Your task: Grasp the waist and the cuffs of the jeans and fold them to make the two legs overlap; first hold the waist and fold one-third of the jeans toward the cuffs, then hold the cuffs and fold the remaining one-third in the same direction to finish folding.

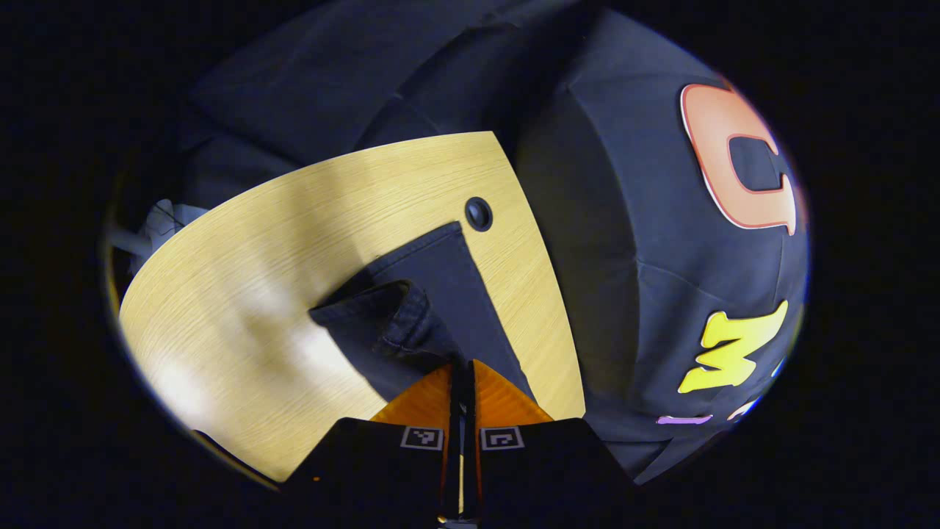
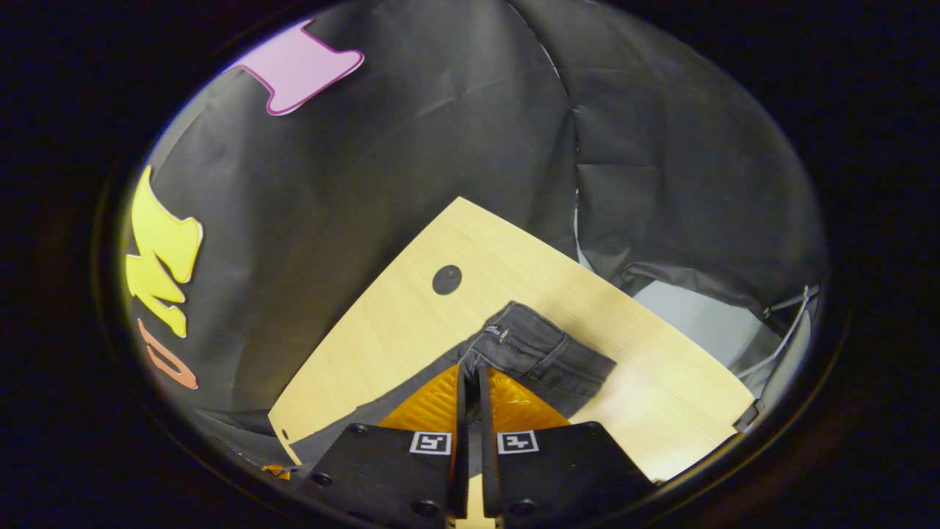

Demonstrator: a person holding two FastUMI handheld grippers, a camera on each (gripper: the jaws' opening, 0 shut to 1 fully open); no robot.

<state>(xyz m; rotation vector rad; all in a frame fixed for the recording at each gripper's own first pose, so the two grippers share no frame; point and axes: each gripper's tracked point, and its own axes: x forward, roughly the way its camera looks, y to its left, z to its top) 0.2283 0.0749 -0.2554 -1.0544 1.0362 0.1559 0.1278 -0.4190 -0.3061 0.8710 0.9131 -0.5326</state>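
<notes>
Dark jeans (image 1: 433,294) lie on the pale wooden table (image 1: 257,257). In the left gripper view a stitched, rumpled edge (image 1: 389,308) sits on top of a flat panel that runs away toward the table's far edge. My left gripper (image 1: 461,367) is shut on the near end of this cloth, its orange fingers (image 1: 422,404) pressed together. The right gripper view shows the jeans' waist (image 2: 543,349), with its waistband and inner tag, bunched just beyond the fingertips. On the cloth beside the waistband my right gripper (image 2: 470,371) is shut. Which end the left gripper holds is unclear.
A round black cable hole (image 1: 478,214) is set in the table just past the jeans' far corner and also appears as the cable hole (image 2: 446,280). The black booth cloth (image 1: 646,242) hangs close behind the table edge. Bare wood (image 2: 661,397) stretches beside the jeans.
</notes>
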